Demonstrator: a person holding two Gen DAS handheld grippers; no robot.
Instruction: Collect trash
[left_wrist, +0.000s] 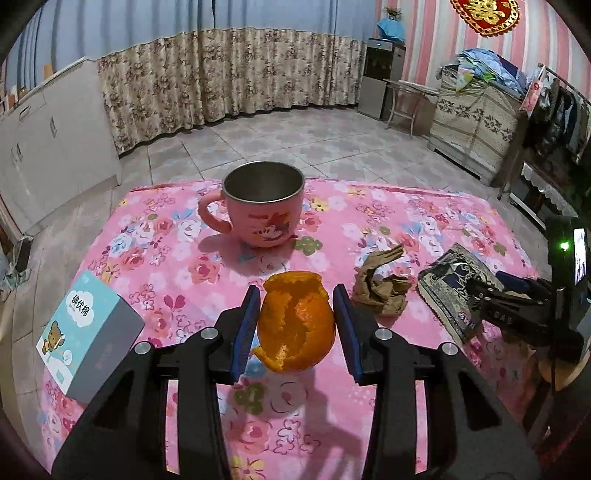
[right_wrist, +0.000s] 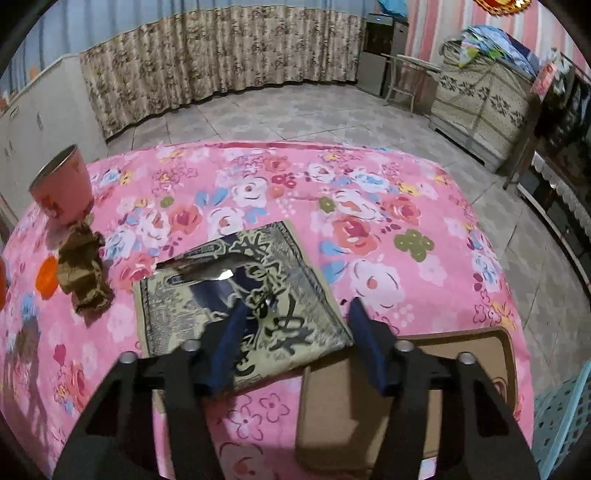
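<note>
While left tongs clasp one orange peel, right tongs straddle one wrapper, unpinched

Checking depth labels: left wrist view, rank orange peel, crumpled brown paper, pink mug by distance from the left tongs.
1. Orange peel: between the pads of the left tongs.
2. Crumpled brown paper: just beyond, to the right.
3. Pink mug: farthest, straight ahead near the table's far edge.

Each fisheye camera sits just behind its own gripper fingers, close above the pink flowered tablecloth, looking down and forward. Both views share the pink metal-lined cup, at 12 o'clock left, 10 o'clock right.
</note>
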